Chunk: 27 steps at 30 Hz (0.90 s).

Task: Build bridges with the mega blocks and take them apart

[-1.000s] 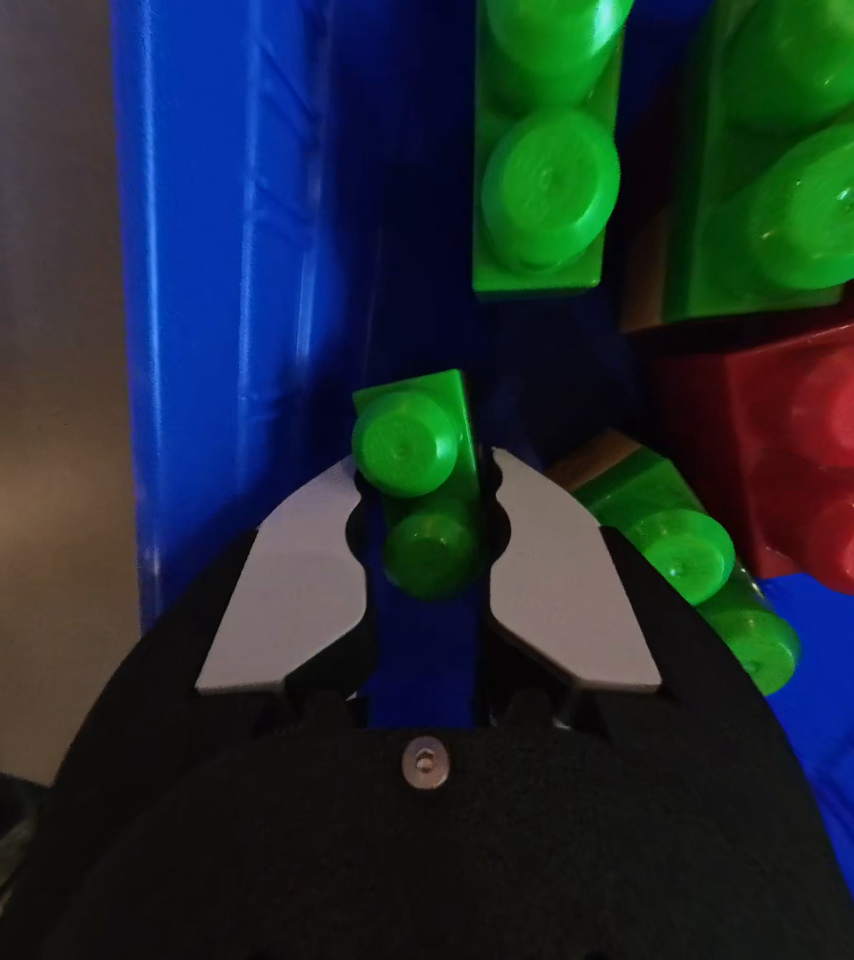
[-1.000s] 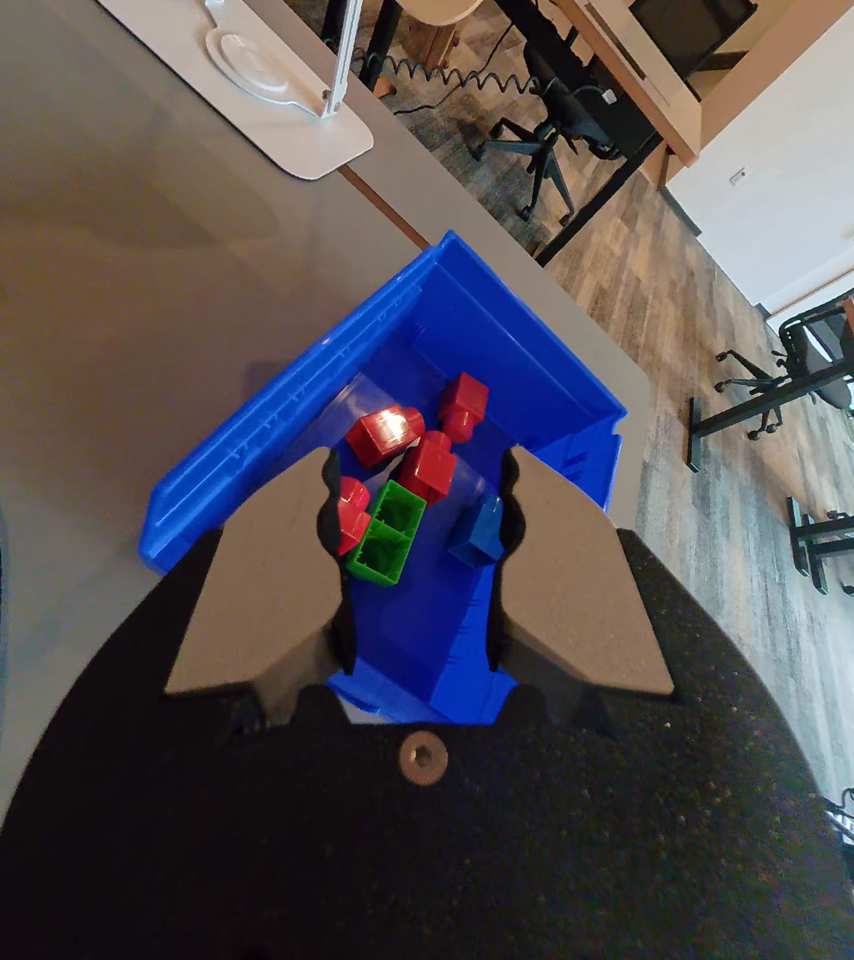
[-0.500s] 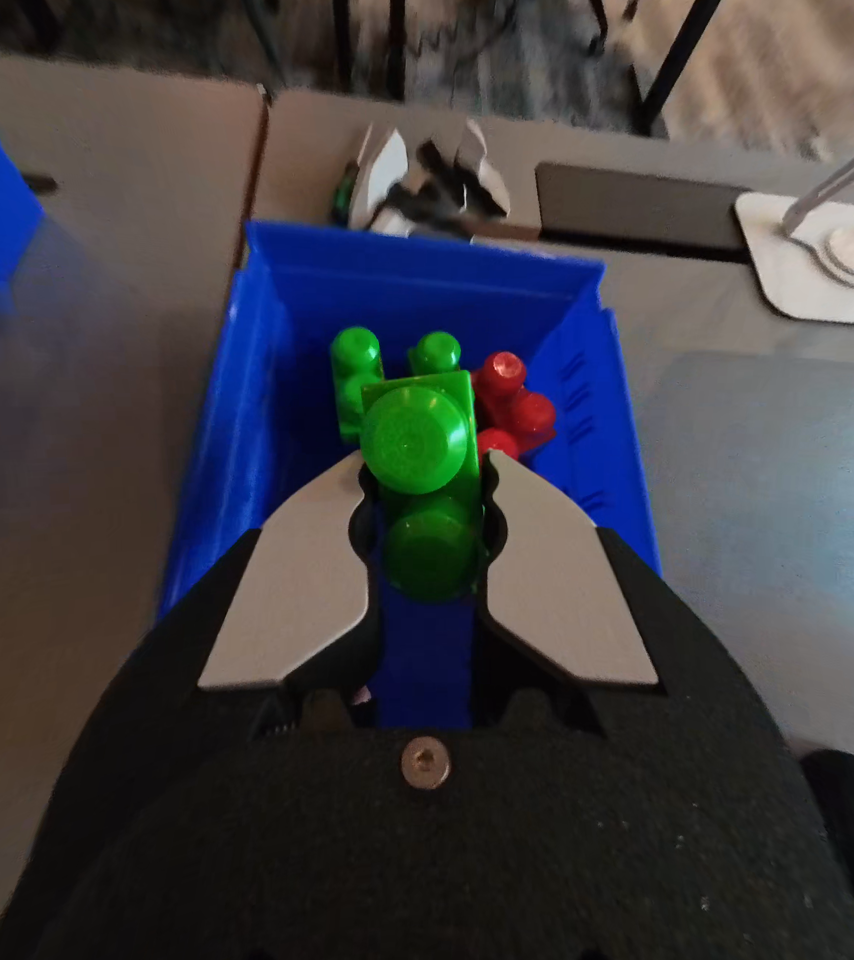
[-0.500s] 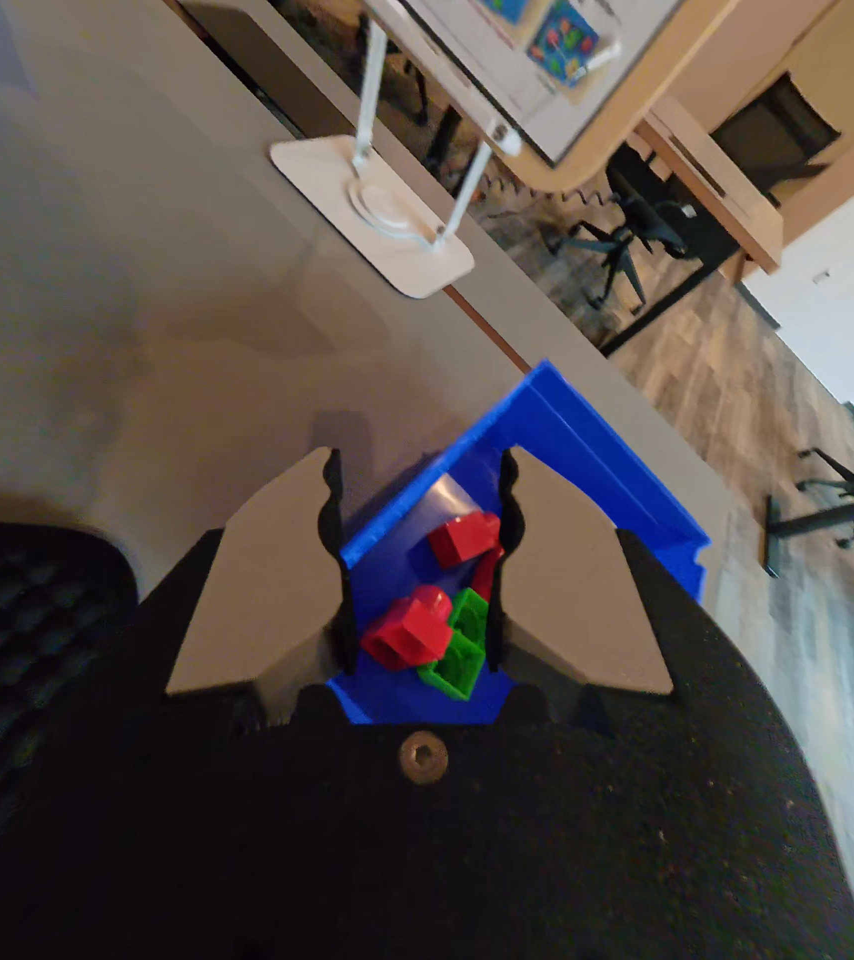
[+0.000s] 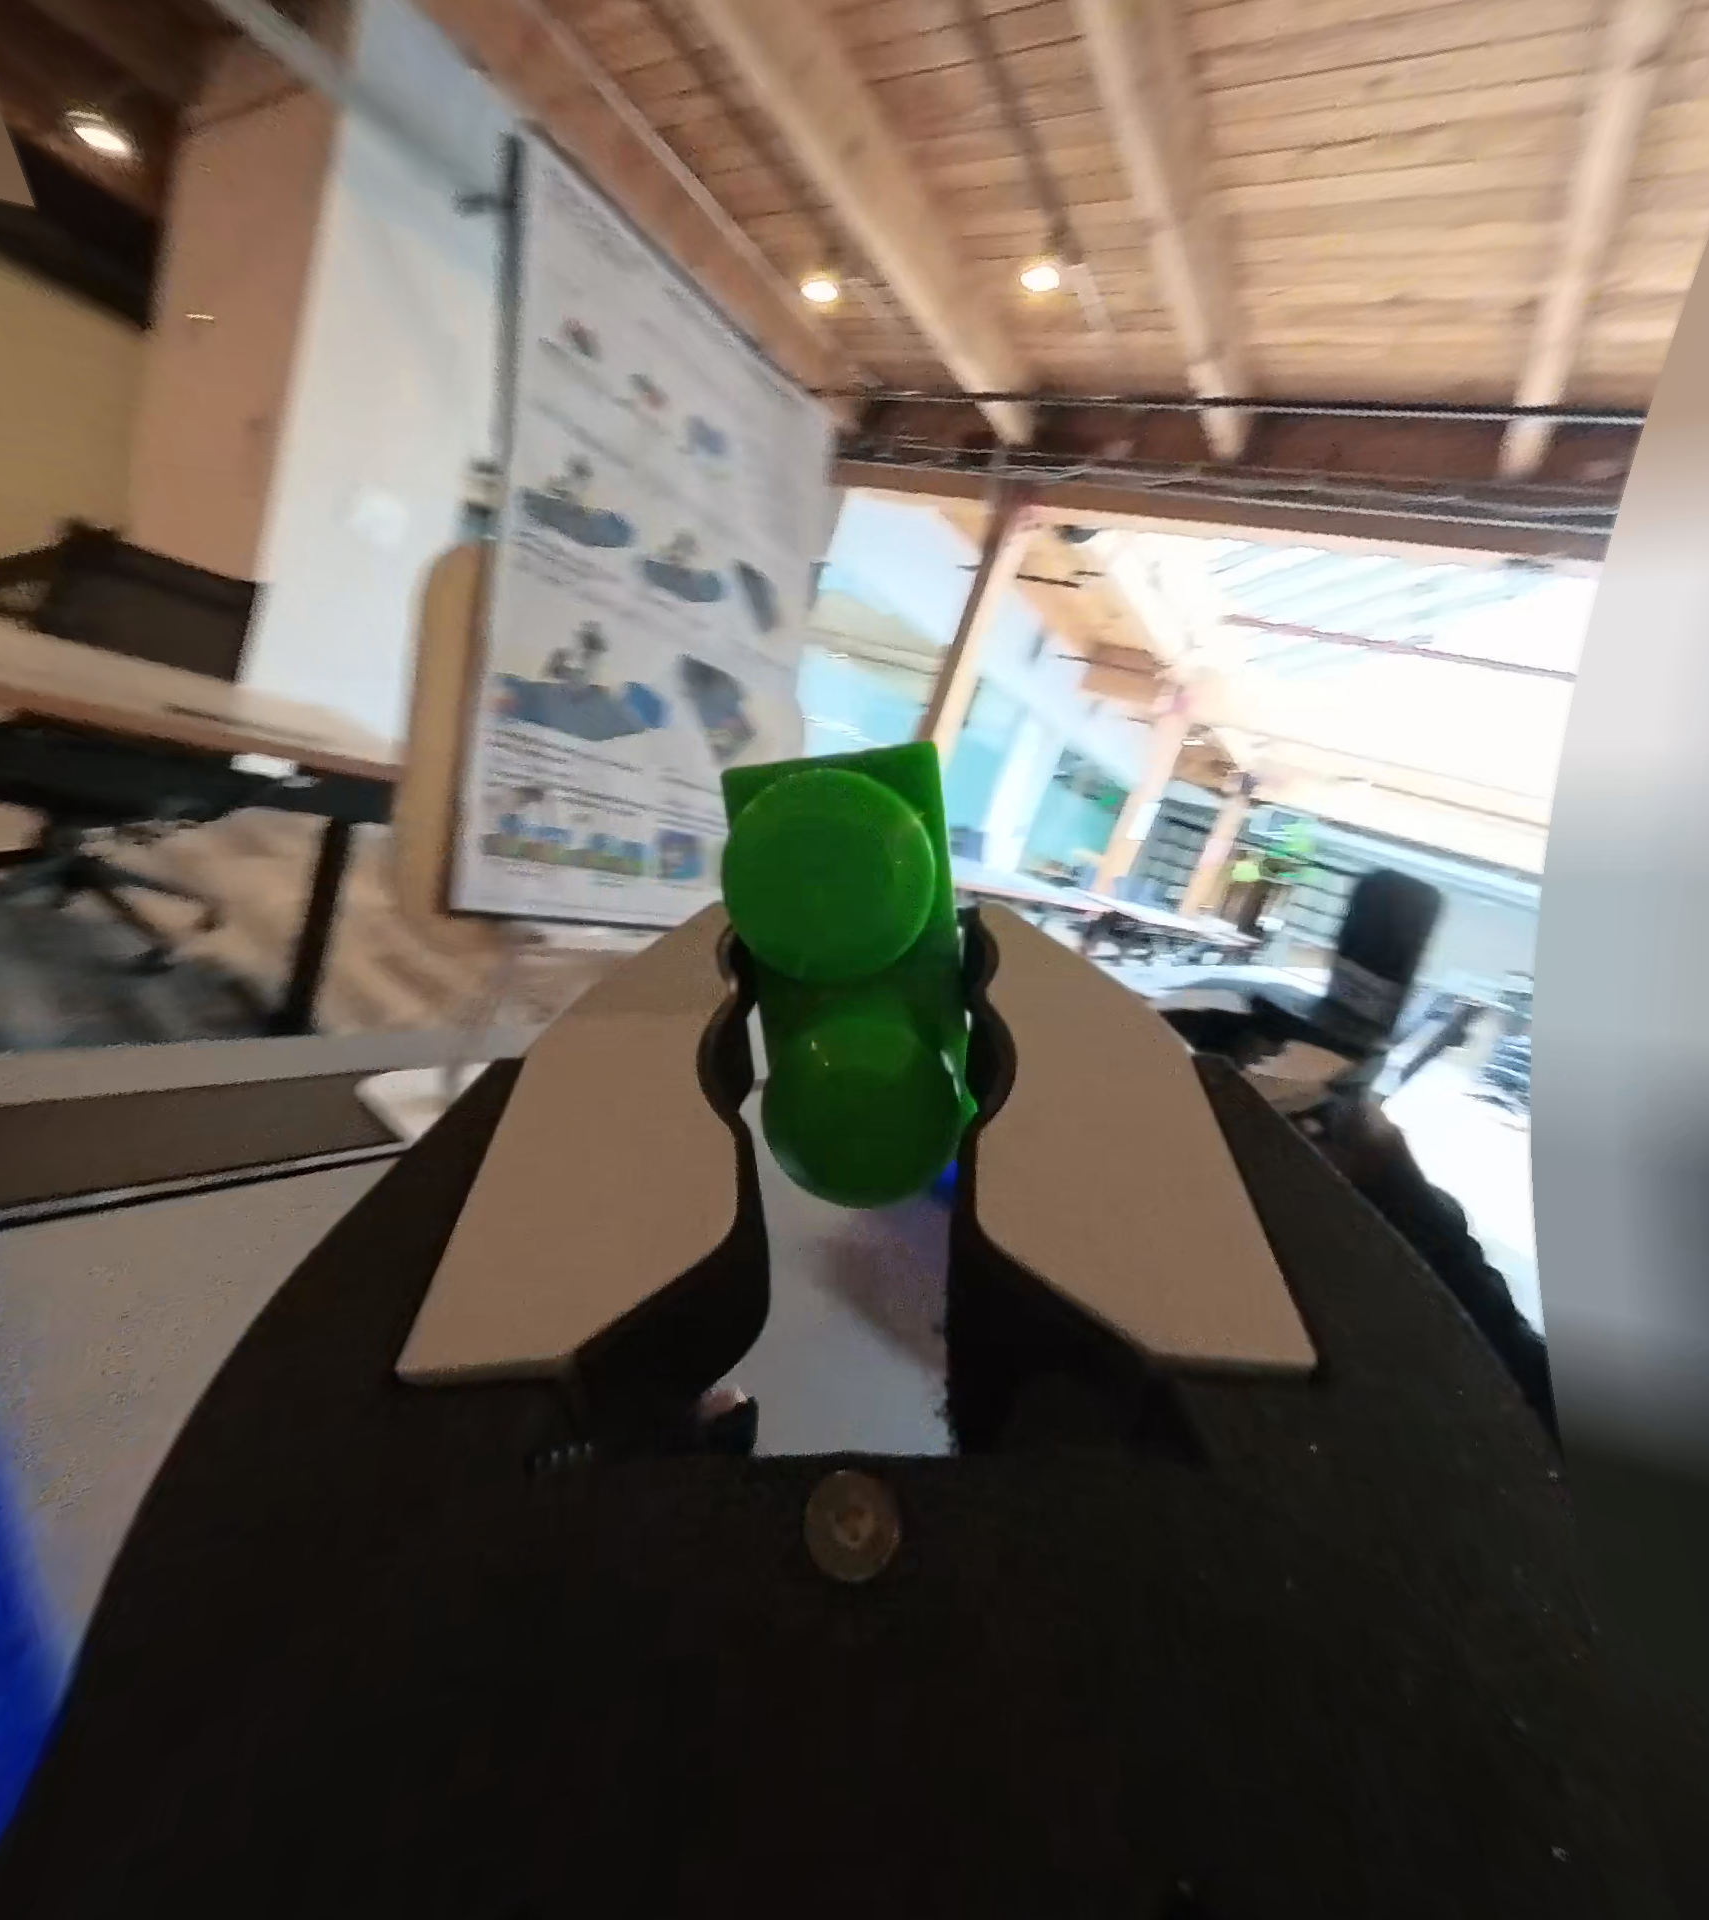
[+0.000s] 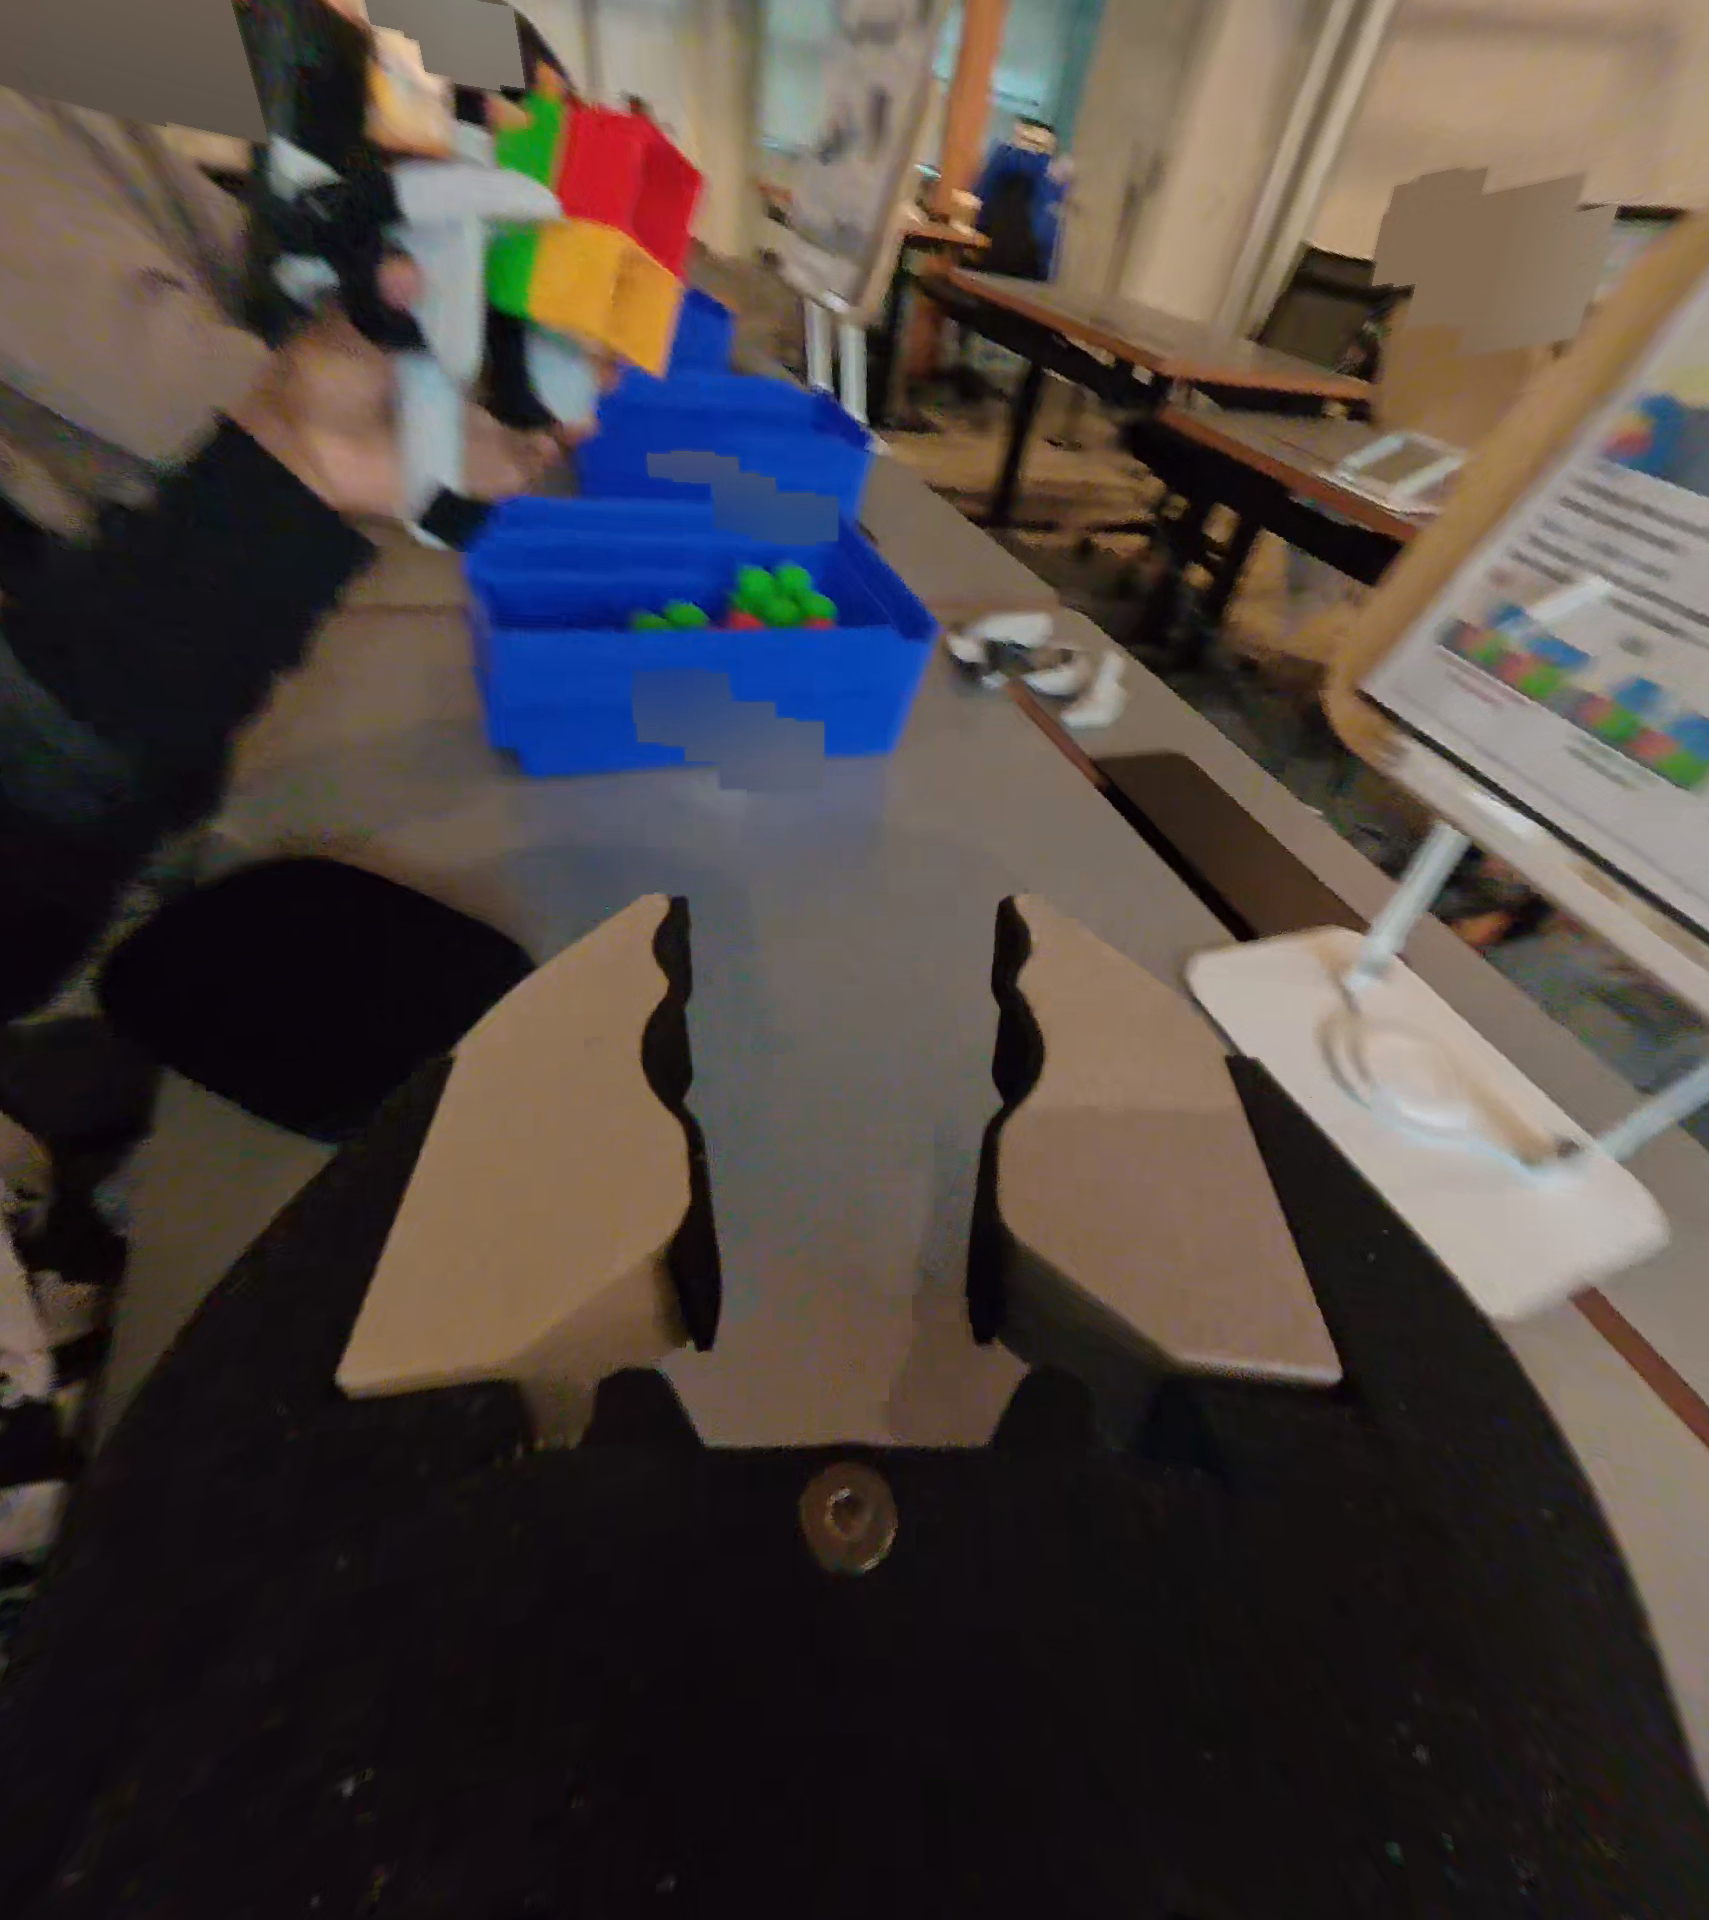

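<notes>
The left gripper [image 5: 855,935] pinches a green block [image 5: 845,977], studs toward the camera, its back hidden, raised above the grey table [image 6: 829,831]. The right gripper [image 6: 839,925] hangs spread and empty over that table. Beyond it a blue bin [image 6: 694,675] holds blurred green and red blocks [image 6: 762,603], a poster stand [image 6: 1421,1122] to the bin's right.

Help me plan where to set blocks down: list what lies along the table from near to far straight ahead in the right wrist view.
Right tongs, open and empty → bare grey table → blue bin holding green and red blocks → second blue bin → yellow bin.
</notes>
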Tool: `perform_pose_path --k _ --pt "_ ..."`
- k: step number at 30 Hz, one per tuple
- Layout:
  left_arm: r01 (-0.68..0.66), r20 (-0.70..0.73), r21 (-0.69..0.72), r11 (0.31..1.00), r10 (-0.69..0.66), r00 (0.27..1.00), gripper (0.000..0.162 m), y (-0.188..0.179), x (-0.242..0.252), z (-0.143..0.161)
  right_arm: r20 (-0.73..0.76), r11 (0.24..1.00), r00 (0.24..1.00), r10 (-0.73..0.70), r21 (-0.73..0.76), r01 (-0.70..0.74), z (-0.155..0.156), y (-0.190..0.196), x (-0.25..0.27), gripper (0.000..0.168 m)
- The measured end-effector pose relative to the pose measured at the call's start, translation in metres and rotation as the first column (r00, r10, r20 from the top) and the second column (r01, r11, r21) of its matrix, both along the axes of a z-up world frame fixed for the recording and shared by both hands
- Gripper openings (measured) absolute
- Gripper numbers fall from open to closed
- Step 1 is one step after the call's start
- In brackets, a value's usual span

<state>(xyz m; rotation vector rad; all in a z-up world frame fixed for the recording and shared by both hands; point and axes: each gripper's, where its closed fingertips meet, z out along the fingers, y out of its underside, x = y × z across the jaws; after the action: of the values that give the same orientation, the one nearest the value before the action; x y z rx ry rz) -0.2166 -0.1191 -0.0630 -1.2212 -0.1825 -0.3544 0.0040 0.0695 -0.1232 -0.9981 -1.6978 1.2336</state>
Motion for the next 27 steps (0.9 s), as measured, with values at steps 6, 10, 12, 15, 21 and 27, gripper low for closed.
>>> perform_pose_path --k 6,10,12,15,21,27 --pt "0.281 -0.082 0.074 0.957 -0.275 0.958 0.038 0.040 0.081 -0.008 0.016 0.979 0.983 0.180 -0.105 -0.178 0.011 -0.057 -0.030 0.060" --pt "0.401 -0.146 0.067 0.914 -0.389 0.910 0.038 0.061 0.125 -0.013 -0.010 0.958 0.974 0.227 -0.178 -0.226 0.020 -0.079 -0.046 0.063" --pt "0.441 -0.178 0.062 0.895 -0.425 0.888 0.038 0.067 0.141 -0.015 -0.014 0.941 0.968 0.250 -0.233 -0.246 0.023 -0.086 -0.052 0.063" --pt "0.494 -0.190 0.052 0.868 -0.477 0.858 0.038 0.073 0.155 -0.018 -0.031 0.908 0.956 0.292 -0.305 -0.287 0.029 -0.095 -0.055 0.059" --pt "0.512 -0.189 0.056 0.857 -0.494 0.849 0.038 0.078 0.161 -0.021 -0.038 0.892 0.947 0.320 -0.324 -0.314 0.027 -0.105 -0.057 0.056" --pt "0.516 -0.198 0.048 0.855 -0.498 0.844 0.038 0.080 0.164 -0.023 -0.051 0.884 0.935 0.351 -0.310 -0.349 0.028 -0.112 -0.058 0.036"
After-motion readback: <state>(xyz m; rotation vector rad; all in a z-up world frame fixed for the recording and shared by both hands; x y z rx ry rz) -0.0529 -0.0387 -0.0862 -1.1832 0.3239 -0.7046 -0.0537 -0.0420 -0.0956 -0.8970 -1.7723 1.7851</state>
